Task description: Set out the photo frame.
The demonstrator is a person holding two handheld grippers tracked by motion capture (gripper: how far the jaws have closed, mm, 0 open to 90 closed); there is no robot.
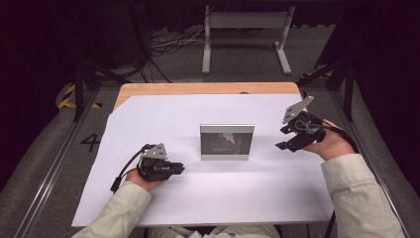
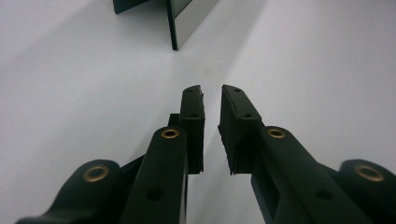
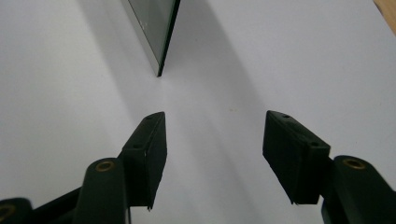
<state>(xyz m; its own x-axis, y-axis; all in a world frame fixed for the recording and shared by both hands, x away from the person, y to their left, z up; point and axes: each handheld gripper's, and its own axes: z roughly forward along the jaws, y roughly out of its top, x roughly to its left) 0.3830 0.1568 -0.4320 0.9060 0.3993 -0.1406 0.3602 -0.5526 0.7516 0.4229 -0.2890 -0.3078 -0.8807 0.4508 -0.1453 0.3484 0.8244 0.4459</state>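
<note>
The right tongs (image 1: 288,140), jaws wide apart, and left tongs (image 1: 173,169), nearly together and empty, flank the upright mirror (image 1: 227,142) at the frame's centre, seemingly to seize its edges.

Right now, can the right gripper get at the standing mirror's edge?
Probably yes: the right gripper is open, aimed at the mirror, whose near edge shows ahead of its jaws, with bare white sheet between.

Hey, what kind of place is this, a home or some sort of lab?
Probably a lab or recording studio, not a home. A white sheet covers a wooden table framed by black rails, cables trail over the grey floor behind, and a mirror stands at the centre.
</note>
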